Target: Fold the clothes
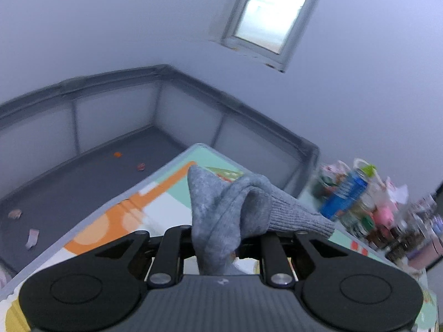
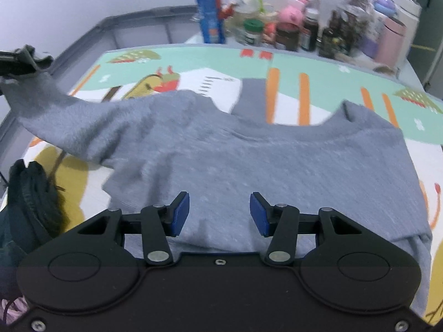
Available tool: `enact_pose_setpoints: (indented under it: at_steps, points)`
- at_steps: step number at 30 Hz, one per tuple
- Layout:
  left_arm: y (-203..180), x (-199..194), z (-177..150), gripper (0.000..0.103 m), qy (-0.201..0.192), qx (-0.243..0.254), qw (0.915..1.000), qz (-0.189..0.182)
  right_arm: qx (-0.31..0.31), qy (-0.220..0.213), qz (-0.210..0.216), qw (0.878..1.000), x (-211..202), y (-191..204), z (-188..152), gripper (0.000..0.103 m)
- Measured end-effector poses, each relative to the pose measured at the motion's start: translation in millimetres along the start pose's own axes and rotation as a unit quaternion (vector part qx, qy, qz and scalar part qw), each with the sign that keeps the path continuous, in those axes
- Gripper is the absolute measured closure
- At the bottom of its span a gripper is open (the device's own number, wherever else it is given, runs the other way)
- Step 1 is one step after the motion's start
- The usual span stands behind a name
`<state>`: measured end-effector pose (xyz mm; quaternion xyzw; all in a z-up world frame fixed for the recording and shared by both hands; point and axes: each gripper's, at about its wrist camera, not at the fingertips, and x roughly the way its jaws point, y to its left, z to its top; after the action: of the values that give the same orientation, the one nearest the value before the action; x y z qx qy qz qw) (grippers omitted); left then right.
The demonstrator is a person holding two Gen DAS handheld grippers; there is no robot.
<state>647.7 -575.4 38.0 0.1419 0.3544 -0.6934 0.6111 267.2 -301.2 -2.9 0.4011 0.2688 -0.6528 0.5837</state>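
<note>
A grey long-sleeved sweater (image 2: 249, 160) lies spread on the colourful play mat (image 2: 304, 63), neckline towards the far side. Its left sleeve (image 2: 69, 116) is lifted off the mat and stretches up to my left gripper (image 2: 16, 63) at the far left. In the left wrist view the ribbed cuff and bunched sleeve (image 1: 235, 207) stick up between the jaws of the left gripper (image 1: 218, 238), which is shut on the fabric. My right gripper (image 2: 219, 210) hovers over the sweater's lower body with its blue pads (image 2: 181, 214) wide apart and nothing between them.
Bottles and jars (image 2: 304, 27) and a blue can (image 2: 210, 16) crowd the far edge behind the mat. A dark garment (image 2: 30, 199) lies at the near left. A grey fenced pen (image 1: 110, 110) with dark flooring lies beyond the mat's edge.
</note>
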Motion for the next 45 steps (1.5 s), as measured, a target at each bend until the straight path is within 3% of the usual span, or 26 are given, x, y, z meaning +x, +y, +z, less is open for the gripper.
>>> enact_pose_setpoints:
  at_steps: [6,8,14,16,23,25,33,38,45]
  points:
    - [42,14,4,0.083,0.017,-0.062,0.9975,0.029,-0.017,-0.006,0.023,1.0,5,26,14,0.055]
    - [57,21,6,0.078,0.026,-0.091,0.995,0.032,-0.028,-0.007,0.025,0.999,9,36,18,0.055]
    - [109,41,7,0.056,0.053,-0.202,0.9771,0.042,-0.058,-0.007,0.029,0.998,19,64,25,0.055]
    - [127,43,2,0.056,0.057,-0.234,0.9695,0.048,-0.068,-0.004,0.026,0.997,23,71,23,0.055]
    - [160,46,-6,0.051,0.072,-0.263,0.9582,0.087,-0.08,0.01,0.026,0.996,37,85,19,0.055]
    - [161,48,-7,0.05,0.075,-0.258,0.96,0.08,-0.081,0.013,0.026,0.996,40,88,19,0.055]
    - [113,54,6,0.038,0.066,-0.161,0.9837,0.045,-0.091,0.019,0.026,0.995,47,98,16,0.055]
    - [89,69,18,0.036,0.069,-0.136,0.9875,0.042,-0.092,0.018,0.028,0.995,49,99,19,0.055]
    - [69,96,24,0.027,0.081,-0.109,0.9888,0.061,-0.101,-0.008,0.064,0.993,45,108,38,0.055]
